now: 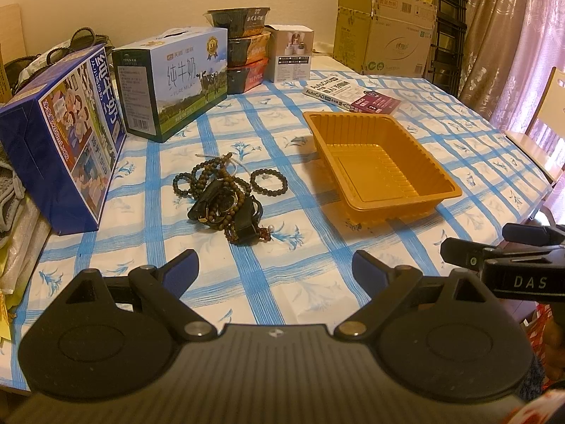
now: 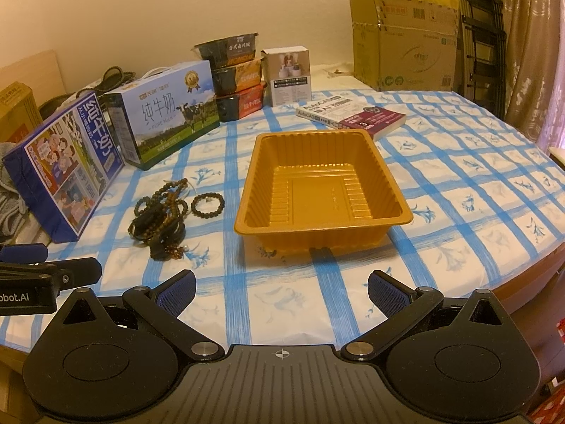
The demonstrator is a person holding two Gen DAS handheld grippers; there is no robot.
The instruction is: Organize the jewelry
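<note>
Your jewelry pile (image 1: pixel 224 199) lies in a tangle on the blue-checked tablecloth (image 1: pixel 317 265): brown bead strands heaped over dark straps, with a small pale bead at its near edge; one dark bead bracelet (image 1: pixel 269 180) lies flat just beside the heap, on the side toward the tray, and from the right wrist view it looks apart from the heap. The orange plastic tray (image 2: pixel 247 226) sits to the right of the pile, near but not touching it, upright, with only its ribbed floor showing inside. Behind the pile stand two milk cartons, the blue milk carton (image 1: pixel 63 152) at the left and the white PURE MILK carton (image 1: pixel 176 81) beside it; farther back are stacked food bowls (image 1: pixel 247 49), a small white box (image 1: pixel 291 56), and a book (image 2: pixel 353 116) lying flat just behind the tray; a cardboard box (image 2: pixel 406 42) stands at the far edge.

Your left gripper (image 1: pixel 275 268) hovers above the cloth, short of the pile, its fingers spread wide with nothing between them; your right gripper (image 2: pixel 281 288) hangs in front of the tray, likewise released and empty, its blue pads (image 2: pixel 385 289) well apart.
</note>
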